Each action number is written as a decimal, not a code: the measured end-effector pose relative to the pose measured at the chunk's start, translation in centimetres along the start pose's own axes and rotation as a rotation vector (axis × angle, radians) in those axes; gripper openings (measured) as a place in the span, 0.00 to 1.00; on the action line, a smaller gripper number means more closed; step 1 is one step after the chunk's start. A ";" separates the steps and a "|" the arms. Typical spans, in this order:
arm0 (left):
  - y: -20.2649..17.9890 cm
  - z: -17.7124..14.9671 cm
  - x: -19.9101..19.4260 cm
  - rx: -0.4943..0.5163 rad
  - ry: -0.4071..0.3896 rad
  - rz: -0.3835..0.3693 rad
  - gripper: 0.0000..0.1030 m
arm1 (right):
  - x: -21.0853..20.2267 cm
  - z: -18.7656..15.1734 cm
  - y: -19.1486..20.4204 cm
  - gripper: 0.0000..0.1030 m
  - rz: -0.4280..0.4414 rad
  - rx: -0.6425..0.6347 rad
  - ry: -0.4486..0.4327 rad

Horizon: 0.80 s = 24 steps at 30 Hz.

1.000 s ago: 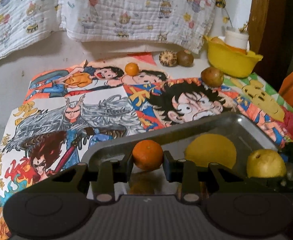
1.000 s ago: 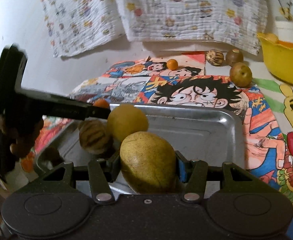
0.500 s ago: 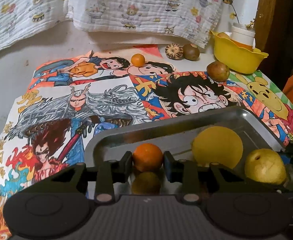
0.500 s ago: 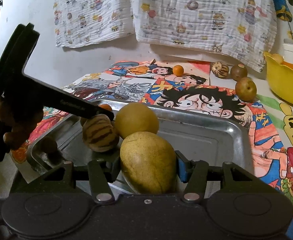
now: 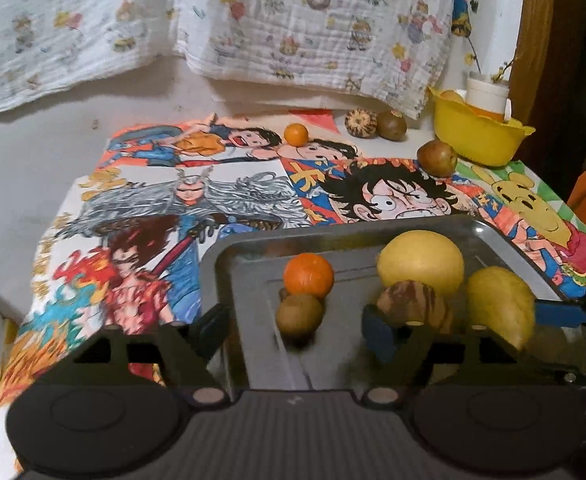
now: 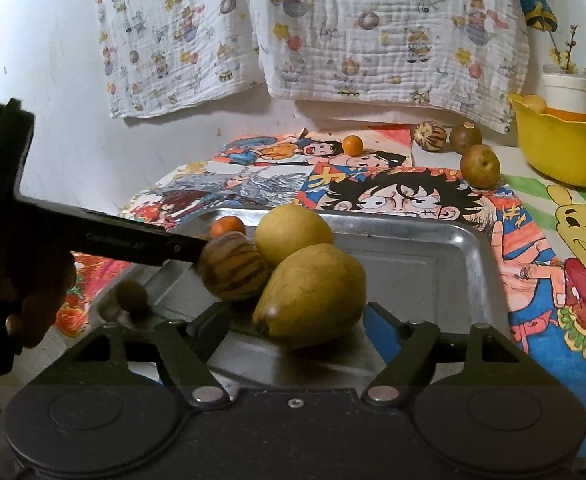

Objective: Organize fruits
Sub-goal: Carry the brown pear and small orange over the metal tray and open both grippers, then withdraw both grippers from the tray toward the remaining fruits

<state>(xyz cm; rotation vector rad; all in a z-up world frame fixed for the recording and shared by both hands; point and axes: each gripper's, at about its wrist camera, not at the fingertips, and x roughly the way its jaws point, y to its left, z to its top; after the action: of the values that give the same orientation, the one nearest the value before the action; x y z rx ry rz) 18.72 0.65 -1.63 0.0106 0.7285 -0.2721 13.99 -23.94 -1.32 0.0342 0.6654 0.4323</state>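
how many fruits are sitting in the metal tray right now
5: small orange, little brown fruit in front of it, striped fruit, big round yellow fruit, and pear beside it. More may hide behind the grippers.

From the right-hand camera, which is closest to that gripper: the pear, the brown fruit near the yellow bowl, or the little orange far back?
1. Pear: in the tray, between the open fingers.
2. Brown fruit: right, beside the yellow bowl.
3. Small orange: far back, centre.

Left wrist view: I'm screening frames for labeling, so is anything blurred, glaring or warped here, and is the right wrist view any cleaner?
Left wrist view: the blue-padded fingers are smeared, the metal tray floor mirrors the orange, fisheye bends edges. Right wrist view: sharper, though the small brown fruit is soft; dim, warm light in both.
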 end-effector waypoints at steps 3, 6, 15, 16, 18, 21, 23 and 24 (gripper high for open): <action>0.0 -0.7 -1.7 -0.015 -0.026 -0.010 0.86 | -0.9 -0.3 0.6 0.81 0.003 -0.018 -0.015; -0.4 -1.3 -3.2 0.000 -0.053 0.015 0.91 | -1.7 -0.5 1.3 0.85 0.006 -0.039 -0.028; -1.9 -4.5 -6.9 0.061 -0.127 0.033 0.99 | -4.2 -1.4 2.6 0.99 0.010 -0.076 -0.054; -2.0 -4.9 -7.0 0.065 -0.122 0.035 0.99 | -4.5 -1.5 2.6 0.99 0.009 -0.078 -0.054; -2.1 -5.6 -7.3 0.069 -0.106 0.038 0.99 | -4.8 -1.9 2.6 0.99 0.000 -0.086 -0.048; -2.0 -6.5 -7.6 0.072 -0.084 0.044 0.99 | -5.2 -2.3 2.3 0.99 -0.012 -0.091 -0.034; -1.8 -7.0 -7.9 0.072 -0.076 0.048 0.99 | -5.3 -2.6 1.8 0.99 -0.016 -0.081 -0.029; -1.8 -7.1 -8.0 0.071 -0.072 0.049 0.99 | -5.4 -2.7 1.6 0.99 -0.023 -0.072 -0.028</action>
<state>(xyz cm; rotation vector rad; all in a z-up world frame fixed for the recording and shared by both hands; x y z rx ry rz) 7.92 1.60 -1.50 0.0853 0.6463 -0.2505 7.96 -24.97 -0.03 -0.0357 0.6218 0.4331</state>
